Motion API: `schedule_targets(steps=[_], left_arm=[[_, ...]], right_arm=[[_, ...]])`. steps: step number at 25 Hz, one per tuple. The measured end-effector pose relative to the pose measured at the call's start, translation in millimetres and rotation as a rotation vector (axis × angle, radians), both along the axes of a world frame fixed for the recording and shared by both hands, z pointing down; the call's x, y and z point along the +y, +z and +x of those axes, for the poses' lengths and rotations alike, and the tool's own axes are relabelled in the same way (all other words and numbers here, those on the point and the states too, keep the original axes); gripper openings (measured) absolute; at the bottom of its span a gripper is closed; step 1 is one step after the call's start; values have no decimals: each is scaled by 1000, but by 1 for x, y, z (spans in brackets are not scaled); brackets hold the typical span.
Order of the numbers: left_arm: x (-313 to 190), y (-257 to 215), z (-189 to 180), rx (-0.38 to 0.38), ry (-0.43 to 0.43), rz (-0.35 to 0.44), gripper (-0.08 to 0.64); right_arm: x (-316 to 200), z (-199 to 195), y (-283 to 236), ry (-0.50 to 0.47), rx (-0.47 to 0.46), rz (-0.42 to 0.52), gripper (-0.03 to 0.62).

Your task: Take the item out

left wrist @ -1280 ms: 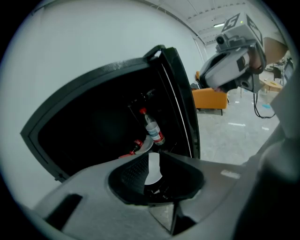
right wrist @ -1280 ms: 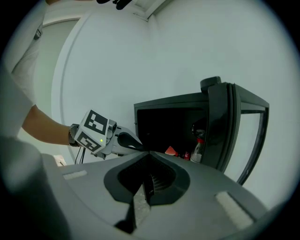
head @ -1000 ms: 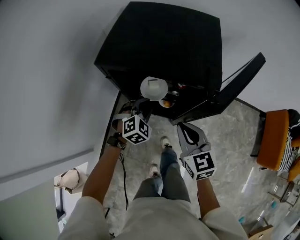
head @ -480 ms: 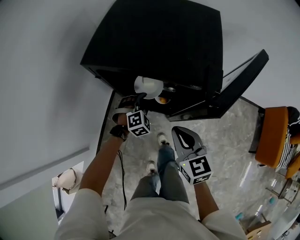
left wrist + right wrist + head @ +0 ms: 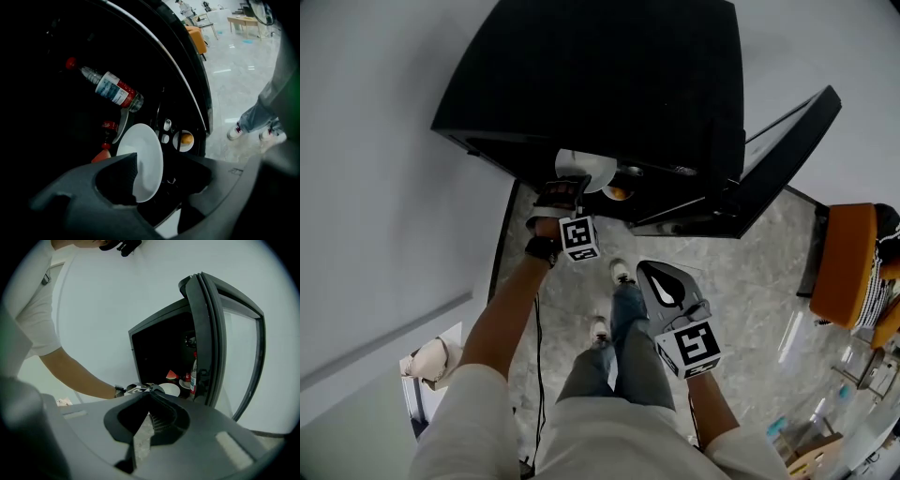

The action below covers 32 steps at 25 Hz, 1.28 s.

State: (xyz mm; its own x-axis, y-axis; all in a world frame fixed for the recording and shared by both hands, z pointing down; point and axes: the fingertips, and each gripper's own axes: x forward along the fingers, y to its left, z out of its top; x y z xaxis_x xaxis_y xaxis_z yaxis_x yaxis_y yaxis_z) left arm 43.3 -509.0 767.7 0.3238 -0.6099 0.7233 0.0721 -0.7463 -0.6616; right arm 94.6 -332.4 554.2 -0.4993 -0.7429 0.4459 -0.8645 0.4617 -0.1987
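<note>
The white plate (image 5: 585,168) lies inside the black fridge (image 5: 609,84), low down near the front edge of its shelf and close to the side where the glass door (image 5: 780,157) hangs open. The left tongs (image 5: 570,186) are pushed into the opening right at the plate. In the left gripper view the plate (image 5: 146,159) sits in the gap of the left tongs (image 5: 161,187), with one side of it covered by a jaw. The jaws are spreading apart and stand wide, and neither pad visibly presses on the plate.

The left arm is stretched forward and nearly straight, the bare forearm leading from the short white sleeve to a dark wristband (image 5: 542,249). The hand is up at the fridge's front edge. The right arm is bent and held low in front of the body. Its right tongs (image 5: 662,276) point towards the fridge over the grey marbled floor (image 5: 750,272), well apart from the shelf. In the right gripper view the right tongs (image 5: 149,397) are clenched on nothing, jaws tip to tip.

Deeper in the fridge are a water bottle (image 5: 110,89) with a red cap, a red watermelon slice (image 5: 171,375), and a small dish holding something orange (image 5: 186,139) just beside the plate. The person's shoes (image 5: 621,274) stand on the floor between the two arms.
</note>
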Motion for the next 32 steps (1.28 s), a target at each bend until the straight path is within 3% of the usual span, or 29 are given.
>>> schedule_targets(steps=[8, 14, 21, 27, 32], left_arm=[[-15, 17, -4, -60, -4, 53, 219], [-21, 8, -3, -7, -7, 171, 84], [-15, 4, -9, -24, 12, 282, 46], [-9, -19, -10, 17, 34, 349, 14], [-6, -29, -18, 9, 42, 355, 14]], right_arm=[[8, 6, 11, 11, -2, -15, 8], [12, 10, 16, 17, -1, -28, 8], [15, 18, 23, 44, 6, -48, 8], [21, 18, 26, 49, 13, -52, 8], [29, 17, 24, 52, 15, -49, 8]])
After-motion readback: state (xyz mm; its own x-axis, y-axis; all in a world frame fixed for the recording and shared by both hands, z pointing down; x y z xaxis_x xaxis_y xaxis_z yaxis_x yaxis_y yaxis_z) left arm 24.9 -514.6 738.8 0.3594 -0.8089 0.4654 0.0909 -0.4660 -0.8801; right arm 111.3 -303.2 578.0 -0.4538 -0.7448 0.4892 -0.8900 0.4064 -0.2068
